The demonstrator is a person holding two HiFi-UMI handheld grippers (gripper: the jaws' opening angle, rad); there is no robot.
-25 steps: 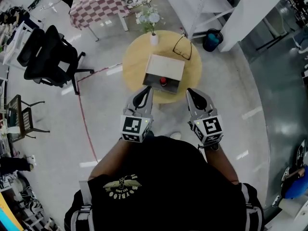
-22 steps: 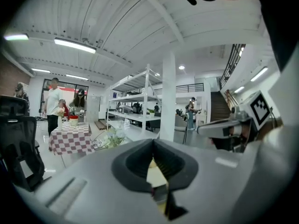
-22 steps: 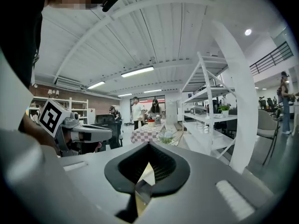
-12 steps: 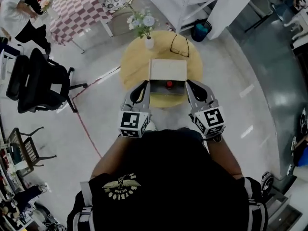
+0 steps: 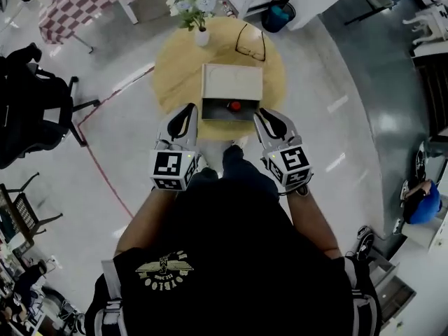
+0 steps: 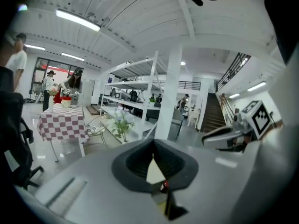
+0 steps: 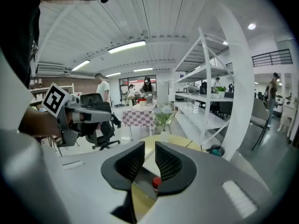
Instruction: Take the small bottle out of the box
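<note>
Small bottle (image 5: pixel 236 106) stands inside the box (image 5: pixel 232 82). Left gripper (image 5: pixel 187 110), at the box's 8 o'clock, is closed and empty. Right gripper (image 5: pixel 263 115), at 4 o'clock, has just been opening to a narrow gap, nothing between.

A round desk (image 5: pixel 173 75) with a yellow wooden top stands on a pale, glossy floor (image 5: pixel 119 128). A light cardboard box (image 5: pixel 232 82) sits on the middle of the desk, toward its near edge, with its open side facing that edge. At the far left rim a small white vase (image 5: pixel 201 38) holds pale flowers (image 5: pixel 190 4), and a pair of dark-rimmed glasses (image 5: pixel 250 43) lies just beyond the box, toward the far right.
</note>
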